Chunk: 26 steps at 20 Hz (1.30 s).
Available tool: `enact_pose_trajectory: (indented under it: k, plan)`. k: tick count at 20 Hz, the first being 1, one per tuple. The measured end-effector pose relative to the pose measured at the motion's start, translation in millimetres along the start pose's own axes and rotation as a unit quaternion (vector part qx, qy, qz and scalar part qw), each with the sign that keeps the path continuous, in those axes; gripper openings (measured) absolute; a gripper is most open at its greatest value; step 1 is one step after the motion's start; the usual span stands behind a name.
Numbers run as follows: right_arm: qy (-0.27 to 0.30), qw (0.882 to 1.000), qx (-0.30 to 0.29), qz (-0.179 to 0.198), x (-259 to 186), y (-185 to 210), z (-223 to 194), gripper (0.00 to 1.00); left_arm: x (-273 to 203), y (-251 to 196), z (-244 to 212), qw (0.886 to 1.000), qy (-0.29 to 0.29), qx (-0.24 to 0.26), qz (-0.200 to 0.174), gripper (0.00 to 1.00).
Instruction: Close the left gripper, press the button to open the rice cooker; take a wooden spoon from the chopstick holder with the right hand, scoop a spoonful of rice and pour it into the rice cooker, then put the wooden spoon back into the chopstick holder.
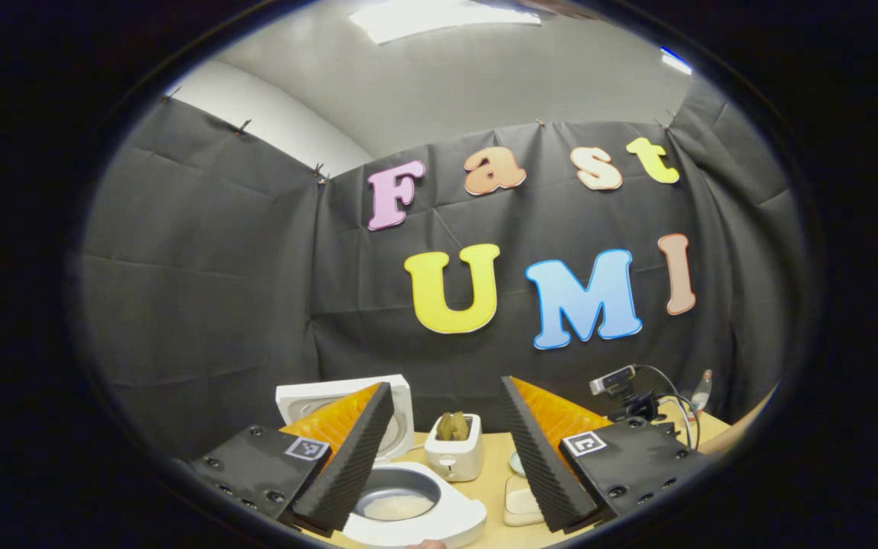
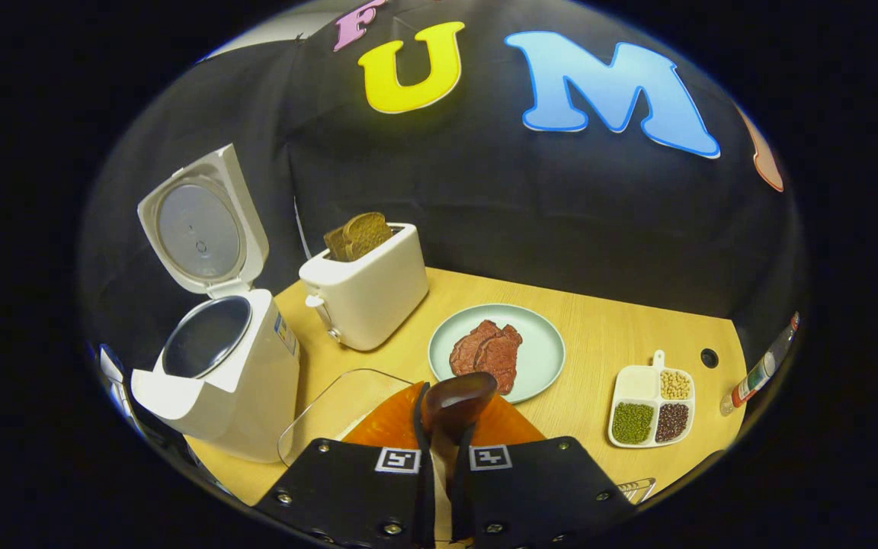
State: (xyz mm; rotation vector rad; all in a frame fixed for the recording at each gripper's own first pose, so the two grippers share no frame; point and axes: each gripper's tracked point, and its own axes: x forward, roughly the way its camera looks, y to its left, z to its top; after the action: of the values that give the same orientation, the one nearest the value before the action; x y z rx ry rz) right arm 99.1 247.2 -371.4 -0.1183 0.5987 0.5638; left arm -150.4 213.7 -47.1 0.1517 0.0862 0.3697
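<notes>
The left gripper (image 1: 447, 450) hangs above the table (image 2: 622, 335) with its 2 fingers spread wide, nothing between them. Through the gap, in the left gripper view, the rice cooker (image 1: 416, 503) sits just below, its pot holding a pale layer at the bottom and its lid (image 1: 401, 412) tipped up behind the left finger. A white toaster (image 1: 454, 446) with brown bread in its slot stands just behind the cooker.

The right gripper (image 2: 443, 427) has its fingers pressed together on the handle of the wooden spoon (image 2: 458, 400), whose dark bowl sticks out forward past the fingertips (whether any rice lies in it cannot be told). In the right gripper view the spoon is over the near part of the table, between a clear glass dish (image 2: 332, 404) on the left and a pale green plate (image 2: 542, 347) of red meat slices ahead. The rice cooker (image 2: 218, 381) stands open at the left edge, lid (image 2: 199, 225) upright, well apart from the spoon. A white tray (image 2: 648, 404) with 4 compartments of beans and grains lies to the right.
</notes>
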Motion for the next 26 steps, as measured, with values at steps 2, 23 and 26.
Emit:
enact_pose_trajectory:
  k: [2,23,26]
  plan:
    - [0.004,1.000,0.010,0.006,3,8,-2,0.09,-5,8,-4,1.000,0.006,-0.002,0.008,0.95]
    - [-0.101,0.871,0.460,0.139,-46,-15,75,0.09,-1,-5,5,1.000,-0.005,-0.013,-0.015,0.89]
    - [-0.118,0.837,0.506,0.174,-64,-9,99,0.08,0,-11,9,1.000,-0.010,-0.010,-0.024,0.91]
